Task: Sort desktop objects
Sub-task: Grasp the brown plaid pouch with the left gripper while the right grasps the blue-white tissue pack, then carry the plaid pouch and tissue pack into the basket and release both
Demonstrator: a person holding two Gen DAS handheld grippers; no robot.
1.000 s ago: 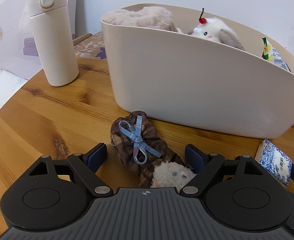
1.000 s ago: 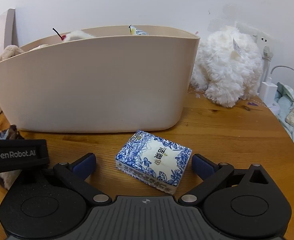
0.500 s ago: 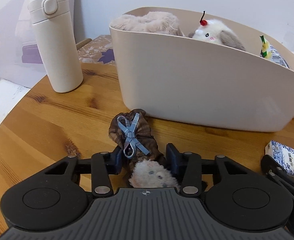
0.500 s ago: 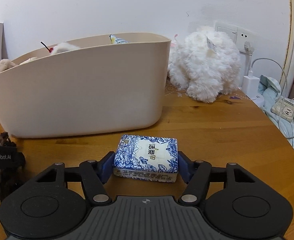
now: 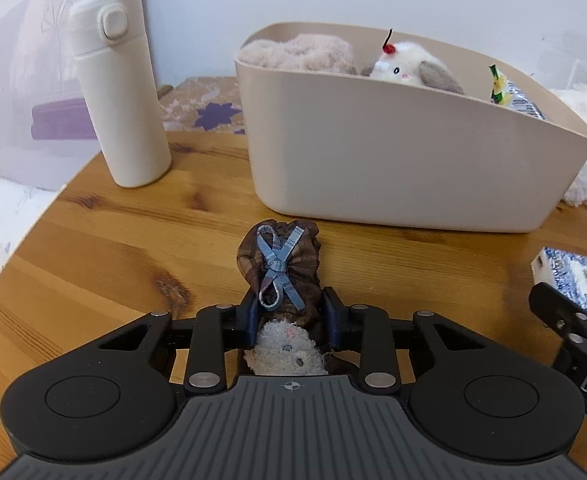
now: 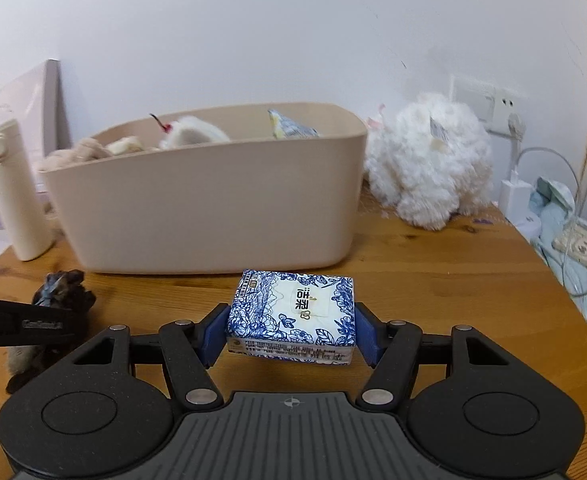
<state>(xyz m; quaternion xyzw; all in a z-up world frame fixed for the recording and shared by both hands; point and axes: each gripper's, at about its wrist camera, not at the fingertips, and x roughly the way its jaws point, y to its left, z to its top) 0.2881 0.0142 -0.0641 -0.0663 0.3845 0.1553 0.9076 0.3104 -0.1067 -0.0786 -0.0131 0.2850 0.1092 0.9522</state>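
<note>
A small plush doll (image 5: 279, 264) in brown plaid cloth with a blue ribbon bow lies between the fingers of my left gripper (image 5: 291, 304). The jaws are closing, and both pads press on its sides. The doll's cream head is hidden under the gripper body. My right gripper (image 6: 291, 330) is shut on a blue-and-white tissue pack (image 6: 293, 308), which hangs just above the wooden table (image 6: 433, 280) with its shadow beneath. Behind both stands the beige bin (image 5: 393, 168), holding soft toys and a snack packet. The right wrist view shows the doll (image 6: 63, 288) at far left.
A cream flask (image 5: 121, 92) stands upright left of the bin. A fluffy white plush (image 6: 429, 168) sits to the bin's right by the wall. A charger (image 6: 513, 196) and cables lie past the table's right edge. The table's left edge curves off near the flask.
Both grippers have gone from wide open to shut on their objects, left on the doll, right on the tissue pack. The pack has come off the table, and both views have drawn back from the bin.
</note>
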